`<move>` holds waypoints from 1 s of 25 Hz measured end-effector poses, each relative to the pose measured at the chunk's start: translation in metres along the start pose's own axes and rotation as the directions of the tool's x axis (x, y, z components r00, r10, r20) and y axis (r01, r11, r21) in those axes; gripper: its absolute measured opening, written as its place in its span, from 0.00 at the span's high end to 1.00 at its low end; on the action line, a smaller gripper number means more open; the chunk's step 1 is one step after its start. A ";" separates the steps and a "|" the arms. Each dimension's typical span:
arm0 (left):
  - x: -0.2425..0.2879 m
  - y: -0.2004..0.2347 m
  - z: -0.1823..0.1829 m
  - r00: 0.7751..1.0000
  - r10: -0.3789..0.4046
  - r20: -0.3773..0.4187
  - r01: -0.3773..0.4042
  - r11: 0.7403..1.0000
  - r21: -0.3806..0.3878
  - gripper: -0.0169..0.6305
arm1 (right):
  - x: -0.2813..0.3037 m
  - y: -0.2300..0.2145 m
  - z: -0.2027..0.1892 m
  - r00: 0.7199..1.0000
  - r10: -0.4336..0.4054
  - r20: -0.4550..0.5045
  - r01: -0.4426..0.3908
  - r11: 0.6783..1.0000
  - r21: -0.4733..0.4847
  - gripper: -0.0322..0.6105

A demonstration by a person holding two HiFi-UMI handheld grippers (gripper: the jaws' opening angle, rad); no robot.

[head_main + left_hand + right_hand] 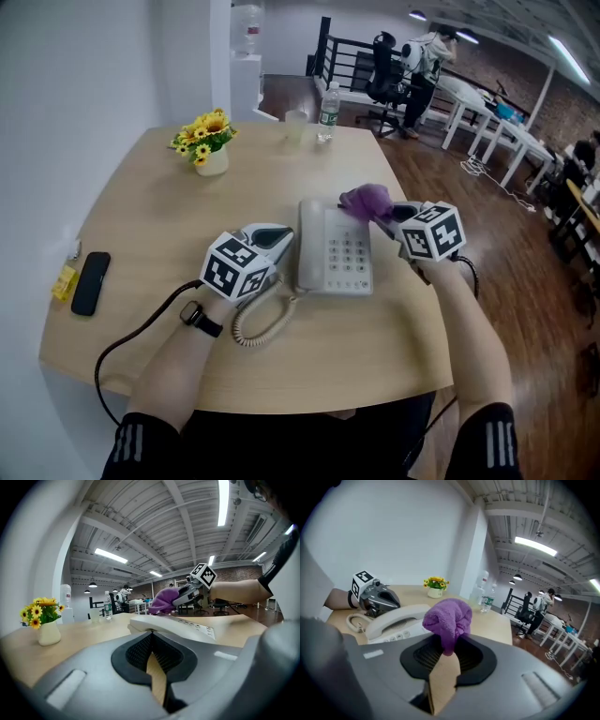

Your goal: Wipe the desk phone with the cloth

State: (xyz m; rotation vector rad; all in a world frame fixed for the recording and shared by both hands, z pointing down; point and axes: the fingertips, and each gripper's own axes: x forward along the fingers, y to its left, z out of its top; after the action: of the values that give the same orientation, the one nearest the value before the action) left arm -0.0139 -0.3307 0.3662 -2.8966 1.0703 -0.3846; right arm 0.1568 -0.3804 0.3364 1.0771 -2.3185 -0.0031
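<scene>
Bracing left tongs point(274, 236), pressed together and empty, just beside handset point(310, 244) of desk phone point(349, 253), mid-surface point(141, 216), likely steadying it. Clamping purple cloth point(366, 200) in right tongs point(382, 211) over phone's far right corner, readying wipe.

Ends in two grey moulded-plastic grippers, left point(279, 240) and right point(382, 214), with black ribbed pads point(138, 651) lining the fingers. Carries a white cube with black square markers point(239, 265) just behind each pair of fingers. Wears a black wristwatch point(202, 319) further back on the left and black short sleeves with white stripes point(131, 441). Trails a thin black cable point(98, 370) from the left gripper.
</scene>
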 end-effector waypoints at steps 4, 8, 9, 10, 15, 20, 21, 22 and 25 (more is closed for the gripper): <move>-0.001 0.001 -0.001 1.000 0.001 0.001 0.000 1.000 -0.005 0.98 | 0.021 0.053 0.016 0.996 0.089 0.000 -0.089 0.993 -0.072 0.82; 0.000 0.001 -0.001 1.000 0.001 0.003 -0.001 1.000 -0.002 0.98 | 0.042 0.075 0.000 0.992 0.106 -0.075 -0.115 0.986 -0.119 0.82; 0.000 0.000 -0.001 1.000 0.001 0.002 -0.001 1.000 -0.001 0.98 | 0.043 0.074 -0.003 0.991 0.102 -0.082 -0.111 0.986 -0.124 0.82; 0.000 0.000 -0.001 1.000 0.000 0.002 0.000 1.000 0.000 0.98 | 0.043 0.072 -0.006 0.992 0.095 -0.086 -0.106 0.987 -0.124 0.82; 0.000 0.000 0.000 1.000 0.001 0.000 -0.001 1.000 0.002 0.98 | 0.025 0.042 -0.024 0.992 0.033 -0.122 -0.048 0.991 -0.128 0.82; 0.000 0.000 0.000 1.000 0.002 0.000 -0.002 1.000 0.003 0.98 | 0.004 0.010 -0.043 0.991 -0.006 -0.131 -0.003 0.998 -0.070 0.82; 0.000 0.000 0.000 1.000 0.001 0.000 -0.001 1.000 0.003 0.98 | 0.001 0.005 -0.043 0.992 -0.011 -0.123 0.004 0.998 -0.058 0.82; 0.000 0.000 0.000 1.000 0.001 0.000 -0.001 1.000 0.003 0.98 | -0.002 0.000 -0.041 0.994 -0.013 -0.109 0.008 0.999 -0.042 0.82; 0.000 0.001 0.001 1.000 0.001 0.001 -0.001 1.000 0.000 0.98 | -0.007 -0.012 -0.024 0.999 -0.018 -0.050 0.019 1.000 0.013 0.82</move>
State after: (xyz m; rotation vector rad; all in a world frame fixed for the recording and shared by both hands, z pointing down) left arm -0.0143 -0.3309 0.3654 -2.8961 1.0713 -0.3837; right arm 0.1812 -0.3783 0.3505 1.0929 -2.2669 0.0321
